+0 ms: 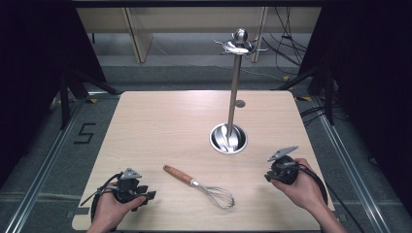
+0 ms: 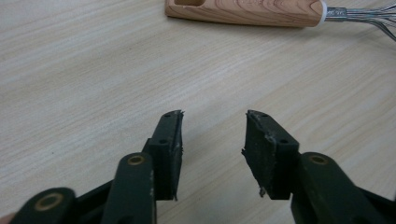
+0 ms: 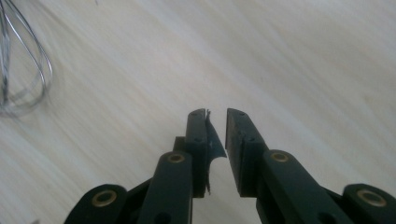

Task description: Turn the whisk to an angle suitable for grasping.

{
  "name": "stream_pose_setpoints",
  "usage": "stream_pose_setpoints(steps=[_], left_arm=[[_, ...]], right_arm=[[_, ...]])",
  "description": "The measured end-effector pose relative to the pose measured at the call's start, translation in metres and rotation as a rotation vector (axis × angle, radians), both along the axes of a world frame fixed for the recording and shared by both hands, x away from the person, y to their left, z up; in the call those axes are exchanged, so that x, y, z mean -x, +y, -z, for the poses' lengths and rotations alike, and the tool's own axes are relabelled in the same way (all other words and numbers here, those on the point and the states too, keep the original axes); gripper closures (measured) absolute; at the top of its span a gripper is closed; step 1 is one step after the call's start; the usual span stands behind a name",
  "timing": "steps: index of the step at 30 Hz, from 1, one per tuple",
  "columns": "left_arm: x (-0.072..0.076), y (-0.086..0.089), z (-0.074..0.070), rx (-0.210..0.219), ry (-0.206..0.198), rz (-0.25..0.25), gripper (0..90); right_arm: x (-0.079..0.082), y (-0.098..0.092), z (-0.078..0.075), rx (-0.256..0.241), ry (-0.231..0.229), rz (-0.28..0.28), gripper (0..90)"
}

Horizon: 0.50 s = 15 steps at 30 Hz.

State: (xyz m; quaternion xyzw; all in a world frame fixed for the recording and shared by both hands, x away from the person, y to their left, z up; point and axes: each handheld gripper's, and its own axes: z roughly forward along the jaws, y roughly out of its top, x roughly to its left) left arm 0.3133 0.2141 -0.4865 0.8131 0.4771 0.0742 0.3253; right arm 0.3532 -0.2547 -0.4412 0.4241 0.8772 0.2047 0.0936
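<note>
Your pale wooden table [image 1: 145, 126] carries a wood-handled whisk [image 1: 199, 186] near you and a steel utensil stand [image 1: 229, 138] beyond it.

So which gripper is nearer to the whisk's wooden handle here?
Left. The left gripper sits at the near left corner, jaws open toward the whisk's wooden handle, apart from it. The right gripper is beyond the wire end, near the right edge.

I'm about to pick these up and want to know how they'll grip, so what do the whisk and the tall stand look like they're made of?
The whisk: its handle looks like varnished wood, with visible grain and a warm brown sheen; its wire loops look like thin bright steel. The stand appears to be polished metal, probably stainless steel, judging by its mirror-like pole and base.
</note>
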Motion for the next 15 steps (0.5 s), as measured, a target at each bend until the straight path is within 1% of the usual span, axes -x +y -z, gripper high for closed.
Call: stream_pose_setpoints(steps=[1,2,3,4,5,6,7,8,9,10,12,15], left_arm=[[0.000,0.000,0.000,0.000,0.000,0.000,62.1],[-0.003,0.000,-0.002,-0.033,0.012,0.026,62.1],[-0.004,-0.002,-0.003,-0.043,0.017,0.029,66.1],[-0.006,-0.004,-0.005,-0.040,0.021,0.016,71.7],[-0.008,-0.007,-0.006,-0.056,0.020,0.025,77.9],[-0.014,-0.011,-0.009,-0.068,0.045,0.037,85.9],[-0.014,-0.011,-0.009,-0.068,0.045,0.037,88.5],[-0.019,-0.015,-0.010,-0.088,0.049,0.043,89.2],[-0.023,-0.018,-0.010,-0.092,0.058,0.043,89.2],[-0.029,-0.022,-0.009,-0.096,0.076,0.039,89.3],[-0.039,-0.029,-0.008,-0.116,0.089,0.046,89.4],[-0.050,-0.036,-0.008,-0.125,0.117,0.036,89.4]], right_arm=[[0.000,0.000,0.000,0.000,0.000,0.000,78.9],[0.002,-0.003,0.001,0.004,0.001,0.000,77.5],[0.001,-0.009,0.004,0.027,-0.044,-0.025,76.1],[0.004,-0.009,0.004,0.013,-0.026,-0.005,74.5],[0.005,-0.010,0.004,-0.002,-0.009,0.010,73.6],[0.006,-0.011,0.006,-0.007,-0.013,0.014,71.4],[0.006,-0.011,0.006,-0.007,-0.013,0.014,71.4],[0.007,-0.012,0.006,-0.015,-0.011,0.025,70.7],[0.007,-0.012,0.006,-0.015,-0.011,0.025,70.7],[0.007,-0.014,0.006,-0.011,-0.025,0.026,70.2],[0.007,-0.014,0.005,-0.018,-0.019,0.032,70.1],[0.006,-0.017,0.006,-0.022,-0.029,0.042,69.8]])
